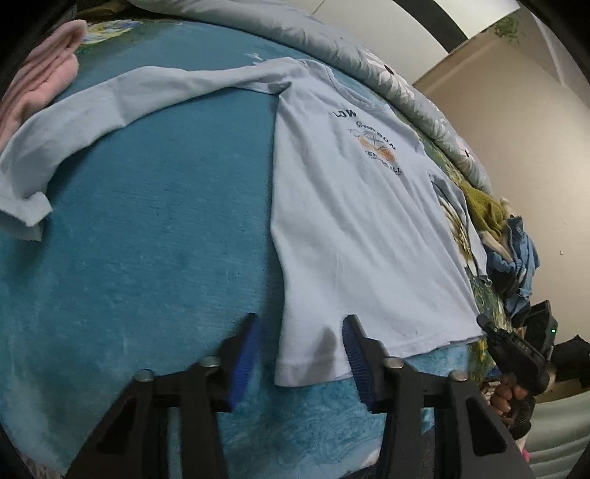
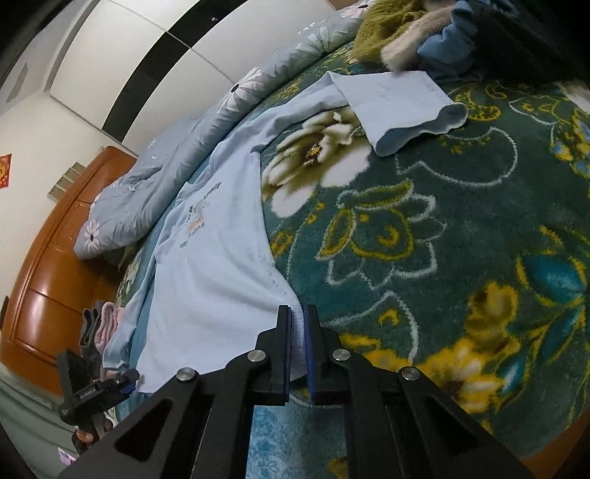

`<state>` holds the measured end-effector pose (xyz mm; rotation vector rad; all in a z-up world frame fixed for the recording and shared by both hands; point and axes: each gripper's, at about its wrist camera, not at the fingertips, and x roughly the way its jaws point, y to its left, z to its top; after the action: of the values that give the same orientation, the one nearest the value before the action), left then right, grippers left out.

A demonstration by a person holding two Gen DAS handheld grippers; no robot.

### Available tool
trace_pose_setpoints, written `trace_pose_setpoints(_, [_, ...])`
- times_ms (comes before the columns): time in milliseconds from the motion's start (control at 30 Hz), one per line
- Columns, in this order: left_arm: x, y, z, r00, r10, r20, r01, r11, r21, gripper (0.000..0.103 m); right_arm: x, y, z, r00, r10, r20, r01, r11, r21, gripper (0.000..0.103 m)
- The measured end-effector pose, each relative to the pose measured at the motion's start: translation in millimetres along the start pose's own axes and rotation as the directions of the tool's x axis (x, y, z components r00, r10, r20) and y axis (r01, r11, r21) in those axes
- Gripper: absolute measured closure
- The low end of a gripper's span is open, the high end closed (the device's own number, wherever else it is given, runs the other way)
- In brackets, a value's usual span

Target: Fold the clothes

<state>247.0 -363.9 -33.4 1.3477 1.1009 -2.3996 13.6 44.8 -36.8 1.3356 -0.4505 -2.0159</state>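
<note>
Pinching the shirt point(image 2: 221, 265) hem at the bed's point(image 2: 442, 239) near edge, the right gripper point(image 2: 298, 324) is clamped; the left gripper point(image 1: 300, 346) gapes around it.

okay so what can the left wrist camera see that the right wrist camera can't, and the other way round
Only the left wrist view shows the left gripper open astride the shirt's hem corner, and the shirt's long sleeve stretched toward the pink clothes. Only the right wrist view shows the right gripper shut on the other hem corner, the wooden cabinet and the other sleeve's cuff. Both show the light blue shirt spread flat, the floral blanket and the unfolded clothes pile.
</note>
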Motion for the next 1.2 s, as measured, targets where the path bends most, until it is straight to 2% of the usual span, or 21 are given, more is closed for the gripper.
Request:
trace_pose_setpoints(33, [0.6, 2.3, -0.6, 1.000, -0.008, -0.003, 0.008, 1.000, -0.015, 0.100, -1.1, 1.0, -0.3, 1.000, 0.002, 0.000, -0.002, 1.000, -0.002, 0.096])
trace_pose_setpoints(167, [-9.1, 5.8, -6.5, 0.999, -0.020, 0.040, 0.022, 0.999, -0.037, 0.100, -7.8, 12.4, -3.7, 1.000, 0.019, -0.003, -0.019, 0.999, -0.044, 0.096])
trace_pose_setpoints(233, [-24.7, 2.5, -11.0, 0.998, -0.027, 0.063, 0.027, 1.000, -0.008, 0.100, -14.6, 24.3, -8.6, 0.999, 0.032, -0.005, -0.032, 0.995, -0.095, 0.096])
trace_pose_setpoints(300, [-39.3, -0.3, -16.6, 0.997, -0.002, 0.082, 0.000, 1.000, 0.030, 0.101, -27.1, 32.3, -15.1, 0.999, 0.046, 0.002, -0.045, 0.990, -0.133, 0.096])
trace_pose_setpoints(400, [-55.2, 1.4, -30.9, 0.996, 0.004, 0.089, -0.010, 0.998, 0.069, 0.101, -40.7, 32.6, -25.5, 0.999, 0.039, 0.012, -0.037, 0.988, -0.148, 0.096])
trace_pose_setpoints(467, [-52.3, 3.6, -40.1, 0.996, 0.031, 0.079, -0.038, 0.995, 0.089, 0.100, -41.7, 26.1, -35.1, 1.000, 0.020, -0.001, -0.020, 0.989, -0.145, 0.096])
trace_pose_setpoints(633, [-28.4, 19.2, -47.2, 0.998, 0.052, 0.030, -0.053, 0.998, 0.043, 0.100, -25.7, 7.4, -47.8, 0.998, -0.022, -0.054, 0.017, 0.995, -0.096, 0.096])
trace_pose_setpoints(833, [-44.9, 21.6, -44.1, 0.997, 0.021, 0.069, -0.025, 0.997, 0.066, 0.095, -25.1, 16.9, -48.7, 0.997, -0.050, -0.056, 0.041, 0.986, -0.159, 0.094])
trace_pose_setpoints(933, [-60.7, 26.1, -37.3, 0.992, 0.055, 0.112, -0.063, 0.995, 0.075, 0.089, -27.6, 21.2, -48.3, 0.997, -0.055, -0.053, 0.044, 0.982, -0.182, 0.092])
trace_pose_setpoints(967, [-65.8, 27.0, -34.4, 0.989, 0.072, 0.133, -0.082, 0.994, 0.075, 0.086, -29.9, 22.7, -48.1, 0.997, -0.055, -0.047, 0.046, 0.981, -0.190, 0.085])
trace_pose_setpoints(1000, [-73.5, 30.4, -30.8, 0.982, 0.098, 0.164, -0.111, 0.991, 0.070, 0.077, -34.1, 23.2, -47.0, 0.998, -0.056, -0.032, 0.049, 0.980, -0.194, 0.074])
trace_pose_setpoints(1033, [-82.4, 35.3, -26.9, 0.969, 0.141, 0.204, -0.156, 0.986, 0.060, 0.067, -39.3, 22.8, -45.2, 0.998, -0.058, -0.012, 0.054, 0.980, -0.192, 0.068])
trace_pose_setpoints(1067, [-88.2, 39.6, -23.2, 0.953, 0.189, 0.238, -0.206, 0.977, 0.047, 0.061, -44.4, 22.5, -43.3, 0.998, -0.059, 0.009, 0.060, 0.980, -0.191, 0.064])
trace_pose_setpoints(1100, [-92.9, 44.7, -17.9, 0.930, 0.250, 0.271, -0.268, 0.963, 0.030, 0.049, -47.7, 22.3, -41.1, 0.998, -0.063, 0.025, 0.066, 0.980, -0.187, 0.063])
trace_pose_setpoints(1133, [-95.3, 50.5, -11.3, 0.903, 0.315, 0.293, -0.332, 0.943, 0.006, 0.044, -48.5, 21.8, -38.7, 0.997, -0.068, 0.034, 0.073, 0.981, -0.180, 0.063])
trace_pose_setpoints(1200, [-91.9, 62.3, 3.4, 0.871, 0.390, 0.298, -0.400, 0.916, -0.029, 0.044, -47.7, 19.9, -34.8, 0.996, -0.076, 0.043, 0.082, 0.982, -0.168, 0.063])
